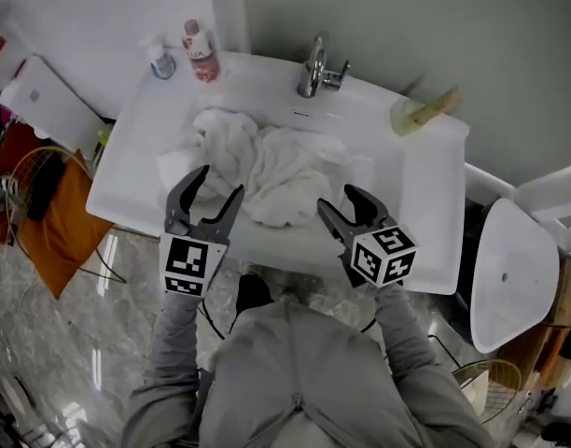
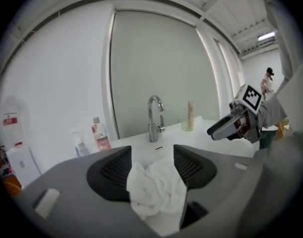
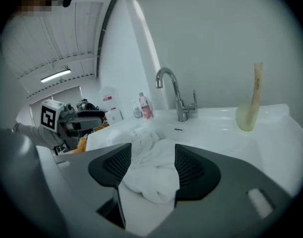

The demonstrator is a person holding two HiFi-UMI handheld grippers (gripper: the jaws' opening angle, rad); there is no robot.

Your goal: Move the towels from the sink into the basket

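Note:
Two crumpled white towels [image 1: 267,166] lie in the basin of the white sink [image 1: 425,203]. My left gripper [image 1: 220,180] hangs open over the near left edge of the heap, nothing between its jaws. In the left gripper view the left gripper [image 2: 152,170] frames the towel [image 2: 156,190] lying beyond it. My right gripper [image 1: 337,197] is open just off the heap's near right edge, above the sink's front rim. The right gripper view shows the right gripper [image 3: 152,170] with the towel [image 3: 151,177] below and ahead of the jaws.
A chrome faucet [image 1: 313,63] stands at the back of the sink, with a pink bottle [image 1: 201,54] and a small bottle [image 1: 160,61] at back left and a green cup [image 1: 416,112] at back right. A wire basket [image 1: 495,385] sits on the floor at lower right.

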